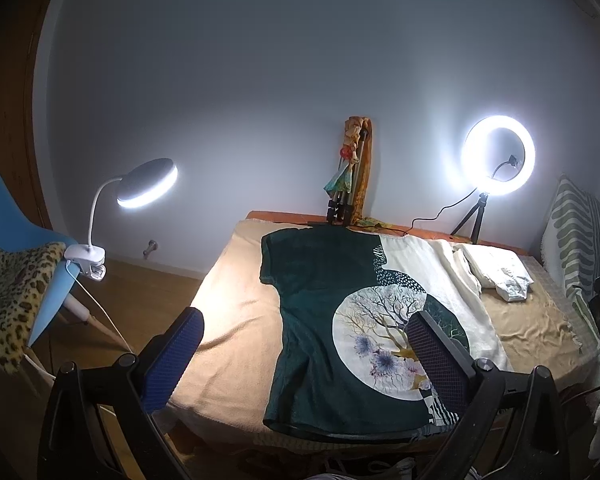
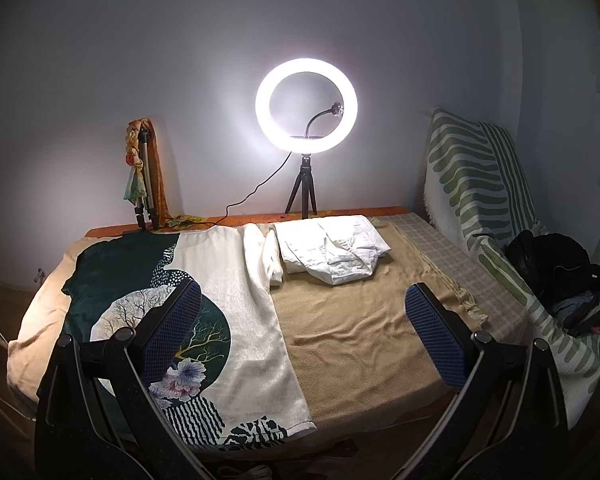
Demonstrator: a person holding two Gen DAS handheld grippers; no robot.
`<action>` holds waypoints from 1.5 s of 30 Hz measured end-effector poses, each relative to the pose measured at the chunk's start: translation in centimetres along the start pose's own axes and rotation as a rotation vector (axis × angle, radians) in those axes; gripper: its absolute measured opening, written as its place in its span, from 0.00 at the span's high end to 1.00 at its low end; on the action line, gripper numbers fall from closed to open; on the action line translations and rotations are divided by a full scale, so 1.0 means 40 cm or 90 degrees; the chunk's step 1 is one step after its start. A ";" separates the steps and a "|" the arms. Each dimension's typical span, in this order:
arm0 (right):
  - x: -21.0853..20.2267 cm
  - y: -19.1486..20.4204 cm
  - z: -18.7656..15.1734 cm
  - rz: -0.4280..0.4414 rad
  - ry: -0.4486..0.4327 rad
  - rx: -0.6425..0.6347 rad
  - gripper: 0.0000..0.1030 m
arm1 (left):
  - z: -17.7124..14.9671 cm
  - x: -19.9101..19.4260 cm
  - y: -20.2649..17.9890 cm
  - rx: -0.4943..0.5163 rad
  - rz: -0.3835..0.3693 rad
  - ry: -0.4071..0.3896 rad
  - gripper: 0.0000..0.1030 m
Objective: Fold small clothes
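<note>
- Left wrist view: the left gripper (image 1: 304,350), fingers spread and empty, hovers over a printed T-shirt (image 1: 340,320) lying flat at centre frame on the bed (image 1: 228,320).
- Right wrist view: the right gripper (image 2: 304,332), fingers spread, frames bare blanket; T-shirt (image 2: 220,300) at left, folded white garment (image 2: 332,252) above centre.

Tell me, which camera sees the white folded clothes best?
The right wrist view. There the white clothes lie near the middle of the picture, whole and well lit, beside the shirt. The left wrist view shows them too, but smaller and squeezed toward the right edge.
</note>
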State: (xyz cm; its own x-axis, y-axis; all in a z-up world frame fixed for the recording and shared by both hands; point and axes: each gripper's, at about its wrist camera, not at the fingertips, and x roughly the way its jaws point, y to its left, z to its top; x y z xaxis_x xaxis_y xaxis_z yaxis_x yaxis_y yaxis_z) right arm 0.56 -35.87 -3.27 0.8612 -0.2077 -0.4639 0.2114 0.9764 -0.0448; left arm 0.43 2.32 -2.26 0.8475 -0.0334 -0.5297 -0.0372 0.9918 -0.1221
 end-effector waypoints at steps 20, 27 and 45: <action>0.045 0.034 0.017 0.009 0.002 -0.010 0.00 | -0.024 0.043 0.043 -0.027 -0.024 0.000 0.00; 0.109 0.077 0.028 0.030 0.004 -0.025 0.00 | -0.044 0.099 0.072 -0.027 -0.010 0.021 0.02; 0.369 0.342 0.118 0.216 0.075 -0.079 0.00 | -0.244 0.327 0.211 -0.115 -0.086 0.212 0.25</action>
State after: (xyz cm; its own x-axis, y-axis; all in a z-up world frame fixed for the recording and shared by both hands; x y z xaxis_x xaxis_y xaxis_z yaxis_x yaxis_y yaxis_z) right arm 18.34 -25.86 -6.56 0.8122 0.1302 -0.5687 -0.1409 0.9897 0.0254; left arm 6.06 9.05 -18.41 0.6342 -0.2289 -0.7385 -0.0557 0.9392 -0.3390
